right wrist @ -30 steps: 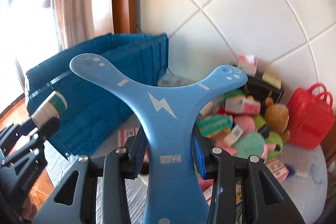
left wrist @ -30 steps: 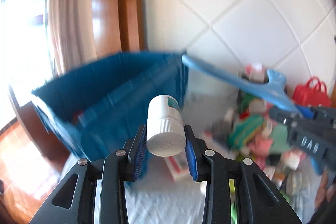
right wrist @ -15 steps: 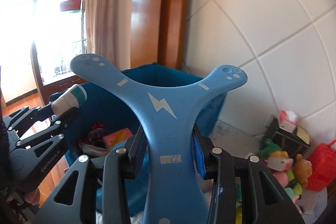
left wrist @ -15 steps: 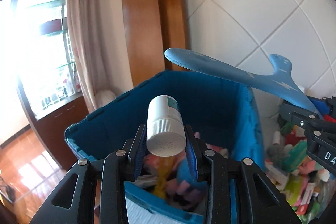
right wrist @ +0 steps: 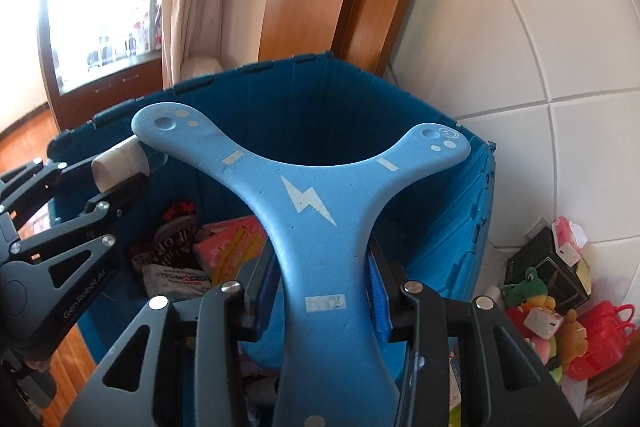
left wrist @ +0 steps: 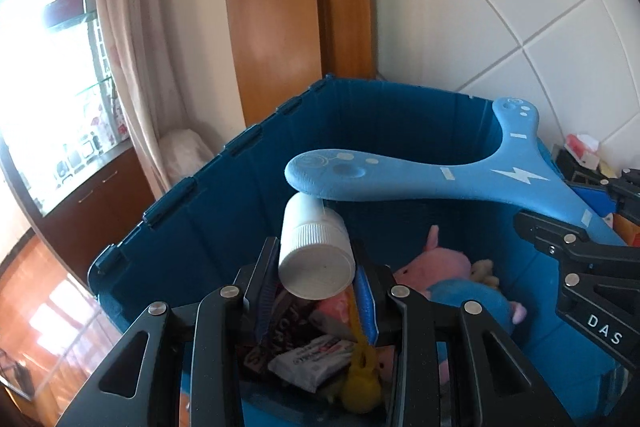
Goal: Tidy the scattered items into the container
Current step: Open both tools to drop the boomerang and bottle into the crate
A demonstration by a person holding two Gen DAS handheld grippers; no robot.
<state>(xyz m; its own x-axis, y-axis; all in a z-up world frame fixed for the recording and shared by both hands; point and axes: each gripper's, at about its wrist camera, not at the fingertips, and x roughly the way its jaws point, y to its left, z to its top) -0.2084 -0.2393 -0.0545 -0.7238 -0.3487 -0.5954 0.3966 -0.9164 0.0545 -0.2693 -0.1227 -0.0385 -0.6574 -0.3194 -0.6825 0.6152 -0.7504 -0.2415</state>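
Note:
My left gripper (left wrist: 315,259) hangs over the open blue crate (left wrist: 256,131) with a white screw-cap bottle (left wrist: 314,251) between its pads. The jaws are opening and the bottle sits tilted, still at pad height. Its base touches the underside of one arm of a blue three-armed boomerang (left wrist: 440,175). My right gripper (right wrist: 322,267) is shut on the stem of that boomerang (right wrist: 308,203), which reaches out above the crate (right wrist: 452,227). From the right wrist view the bottle (right wrist: 120,163) shows at the left, under the boomerang's tip.
Inside the crate lie a pink plush (left wrist: 432,263), a blue plush (left wrist: 468,299), a yellow toy (left wrist: 360,375) and snack packets (left wrist: 316,355). Right of the crate, against the tiled wall, are piled toys (right wrist: 540,315), a black box (right wrist: 544,267) and a red bag (right wrist: 604,339).
Both grippers swung left from the toy pile to above the crate, carrying their items. The bottle has tipped between the left pads and now touches the boomerang's arm.

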